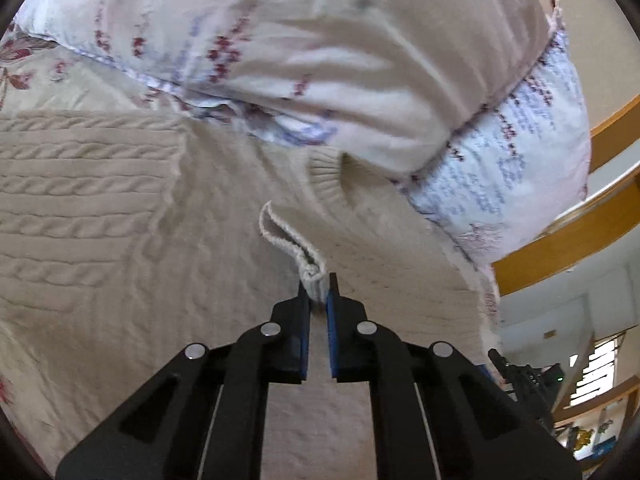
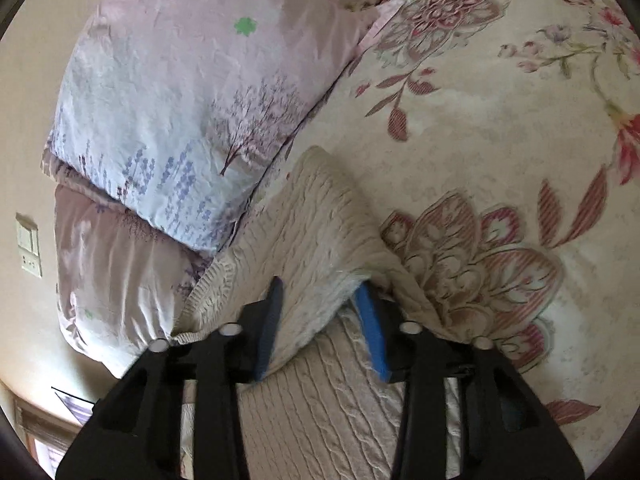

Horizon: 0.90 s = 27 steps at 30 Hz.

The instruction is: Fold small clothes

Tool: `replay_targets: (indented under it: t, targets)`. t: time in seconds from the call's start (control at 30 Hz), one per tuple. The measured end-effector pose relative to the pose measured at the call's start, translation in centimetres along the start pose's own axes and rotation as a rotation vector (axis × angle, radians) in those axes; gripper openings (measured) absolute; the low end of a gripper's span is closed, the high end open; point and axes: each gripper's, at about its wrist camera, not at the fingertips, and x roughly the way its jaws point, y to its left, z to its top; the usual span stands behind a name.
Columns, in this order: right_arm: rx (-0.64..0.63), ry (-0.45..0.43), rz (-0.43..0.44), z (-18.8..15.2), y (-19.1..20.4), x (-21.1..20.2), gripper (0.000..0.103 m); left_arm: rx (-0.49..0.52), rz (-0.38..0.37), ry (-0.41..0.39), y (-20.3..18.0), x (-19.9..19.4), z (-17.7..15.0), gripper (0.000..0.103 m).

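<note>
1. The left gripper (image 1: 319,285) pinches the ribbed edge of the cream cable-knit sweater (image 1: 100,216), jaws nearly together.
2. The right gripper (image 2: 320,312) clamps a thick fold of this sweater (image 2: 304,240).
3. The sweater lies on the floral bedsheet (image 2: 500,152).
4. Behind it rests a pale lavender-print pillow (image 2: 172,112).
5. No readable writing is visible.

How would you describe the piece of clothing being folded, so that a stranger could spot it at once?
Find the bed with the floral bedspread and the stacked pillows. Against those pillows lies a cream cable-knit sweater, gripped by both claws. Unlike the smooth printed bedding around it, it is plain and ridged with rope-like knitting.
</note>
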Motion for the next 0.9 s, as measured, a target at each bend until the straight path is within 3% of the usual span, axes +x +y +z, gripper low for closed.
replay_targets:
  t: [0.03, 0.17, 0.27, 0.3, 0.33, 0.4, 0.47, 0.5, 0.67, 0.77, 0.9]
  targets:
    - [-0.017, -0.009, -0.021, -0.2, 0.2, 0.2, 0.008, -0.003, 0.01, 0.011, 0.3, 0.2, 0.0, 0.007]
    - [0.013, -0.055, -0.108, -1.0, -0.3, 0.3, 0.007, 0.007, 0.052, 0.028, 0.8, 1.4, -0.2, 0.009]
    - [-0.049, -0.062, -0.184, -1.9, 0.5, 0.4, 0.008, 0.003, 0.049, 0.035, 1.2, 0.9, -0.5, 0.014]
    - [-0.076, -0.064, -0.204, -2.1, 0.9, 0.2, 0.008, 0.009, 0.046, 0.025, 1.3, -0.1, -0.7, 0.022]
    - [-0.088, -0.064, -0.214, -2.3, 1.3, -0.2, 0.01, 0.018, 0.042, 0.011, 1.4, -1.0, -0.8, 0.03]
    - [-0.112, -0.064, -0.217, -2.7, 1.8, -0.8, 0.019, 0.038, 0.004, -0.03, 2.0, -3.7, -1.2, 0.062]
    - [-0.153, -0.075, -0.207, -3.3, 2.5, -1.4, 0.044, 0.058, -0.032, -0.07, 2.8, -6.4, -1.7, 0.068]
    - [-0.188, -0.08, -0.204, -3.8, 3.0, -1.7, 0.046, 0.066, -0.035, -0.095, 3.8, -8.2, -2.0, 0.07]
    - [-0.326, -0.026, -0.112, -6.4, 4.8, -1.0, 0.045, -0.014, 0.105, -0.204, 9.7, -14.1, -2.6, 0.069]
    - [-0.387, 0.017, -0.03, -7.8, 5.4, 0.2, 0.046, -0.162, 0.186, -0.245, 14.7, -16.7, -2.3, 0.061]
    - [-0.454, 0.038, -0.02, -9.4, 6.1, 1.0, 0.046, -0.358, 0.205, -0.286, 19.6, -18.3, -1.9, 0.06]
